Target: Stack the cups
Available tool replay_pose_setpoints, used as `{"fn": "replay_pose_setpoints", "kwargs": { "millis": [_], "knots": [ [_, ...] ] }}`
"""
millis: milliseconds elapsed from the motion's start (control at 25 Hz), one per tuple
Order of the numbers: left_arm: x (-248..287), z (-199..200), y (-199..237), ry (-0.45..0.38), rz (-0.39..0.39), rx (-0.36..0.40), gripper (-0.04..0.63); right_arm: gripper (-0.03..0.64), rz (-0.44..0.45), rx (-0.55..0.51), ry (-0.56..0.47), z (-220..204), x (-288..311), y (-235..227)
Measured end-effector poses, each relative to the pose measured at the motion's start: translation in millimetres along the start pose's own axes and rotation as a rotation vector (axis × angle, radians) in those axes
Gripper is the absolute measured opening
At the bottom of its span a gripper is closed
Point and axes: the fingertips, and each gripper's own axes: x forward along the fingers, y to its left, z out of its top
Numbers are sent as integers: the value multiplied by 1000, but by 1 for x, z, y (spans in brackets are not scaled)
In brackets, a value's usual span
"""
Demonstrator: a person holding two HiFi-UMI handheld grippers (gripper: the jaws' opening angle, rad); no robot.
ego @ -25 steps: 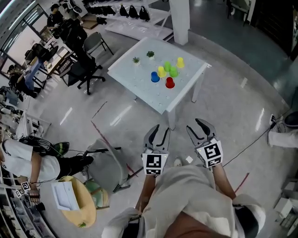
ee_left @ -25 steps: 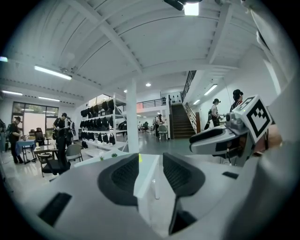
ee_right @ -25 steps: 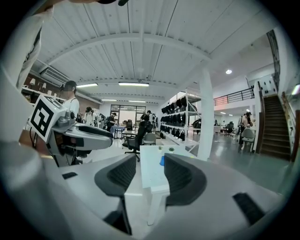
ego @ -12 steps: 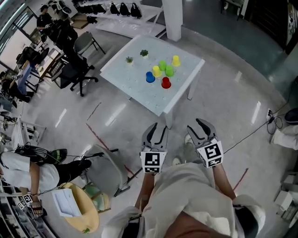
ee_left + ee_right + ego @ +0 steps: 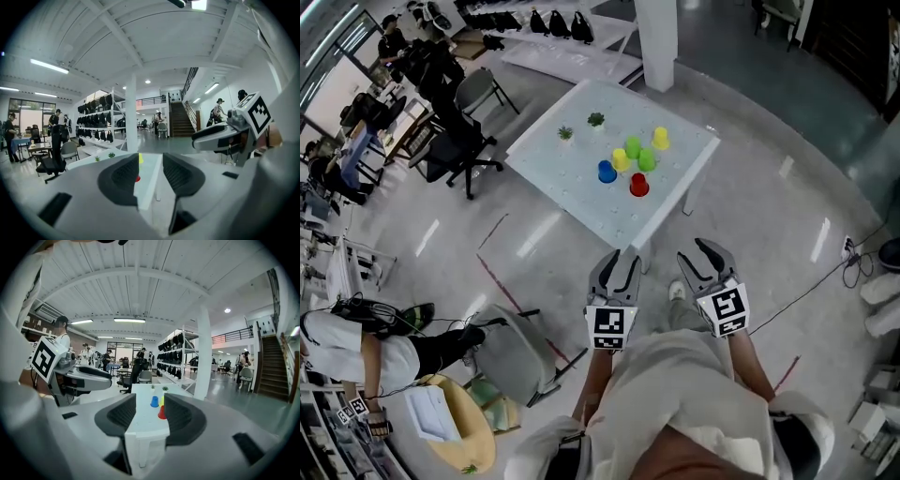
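Cups (image 5: 646,161) — six on one table (image 5: 581,192), four colours — left gripper (image 5: 622,262), right gripper (image 5: 697,257) both empty, jaws apart.

Floor (image 5: 750,216): smooth, glossy, mirrors the ceiling lights. Table (image 5: 581,183): white, smooth, slight sheen. Cups (image 5: 607,172): bright shiny plastic. Left gripper (image 5: 623,259) and right gripper (image 5: 694,253): matt grey plastic. Shirt (image 5: 675,394): pale creased cloth.

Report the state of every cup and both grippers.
Blue cup: upside down, unstacked
Red cup: upside down, unstacked
Near yellow cup: unstacked
Far yellow cup: unstacked
Near green cup: unstacked
Far green cup: unstacked
Left gripper: open, empty
Right gripper: open, empty
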Motion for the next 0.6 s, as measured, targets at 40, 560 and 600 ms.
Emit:
{"fn": "replay_pose_setpoints", "kwargs": {
  "millis": [40, 560, 600],
  "knots": [
    [8, 2, 1, 0, 1, 1, 167, 183, 2, 0, 0, 1, 5, -7],
    [112, 35, 10, 13, 59, 2, 167, 178, 66, -8, -4, 18, 68, -102],
    [119, 36, 11, 17, 64, 1, 167, 178, 71, -6, -4, 18, 72, -108]
  ]
}}
